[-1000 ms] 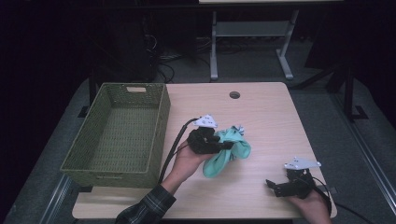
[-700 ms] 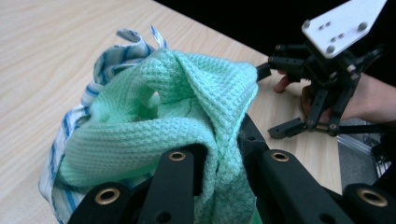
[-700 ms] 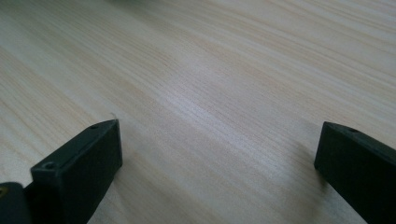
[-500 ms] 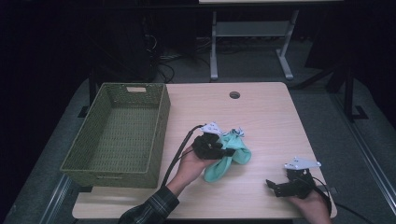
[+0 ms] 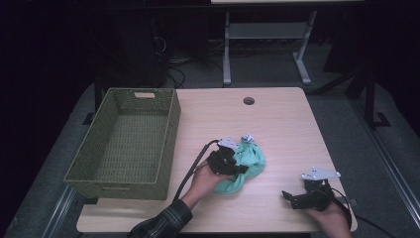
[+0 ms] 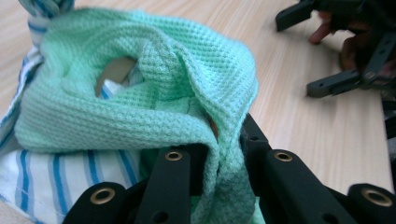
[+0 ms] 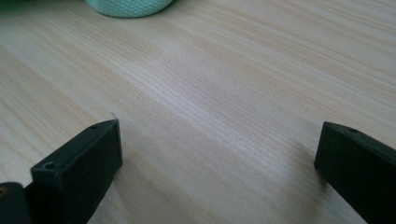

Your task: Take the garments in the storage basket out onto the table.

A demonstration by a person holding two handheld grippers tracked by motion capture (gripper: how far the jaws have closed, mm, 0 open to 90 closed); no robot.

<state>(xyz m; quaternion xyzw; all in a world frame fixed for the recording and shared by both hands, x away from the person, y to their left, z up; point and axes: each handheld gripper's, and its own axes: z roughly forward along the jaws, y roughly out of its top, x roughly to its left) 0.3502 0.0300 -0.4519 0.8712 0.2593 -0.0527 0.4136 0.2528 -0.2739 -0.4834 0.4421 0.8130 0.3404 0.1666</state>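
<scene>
A mint-green waffle cloth point(image 5: 250, 161) lies bunched on the wooden table, with a blue-and-white striped cloth point(image 5: 246, 138) tucked under and behind it. My left gripper point(image 5: 238, 168) comes at the bundle from the left. In the left gripper view a fold of the green cloth point(image 6: 140, 93) is pinched between the jaws of my left gripper point(image 6: 224, 137); they have just been opening a little with the fold still between them. The striped cloth point(image 6: 60, 172) shows beneath. My right gripper point(image 5: 291, 197) rests open on the table at the front right, and my right gripper point(image 7: 219, 140) has bare wood between its jaws.
A green woven basket point(image 5: 168, 141) stands on the table's left side, its inside bare. A round cable hole point(image 5: 248, 100) sits near the far edge. The left gripper's cable point(image 5: 190, 171) trails toward the front. A metal stand point(image 5: 267, 34) is behind the table.
My left hand has come down and toward the front with the cloth bundle, which now sits lower on the table. The right gripper has stayed where it was.
</scene>
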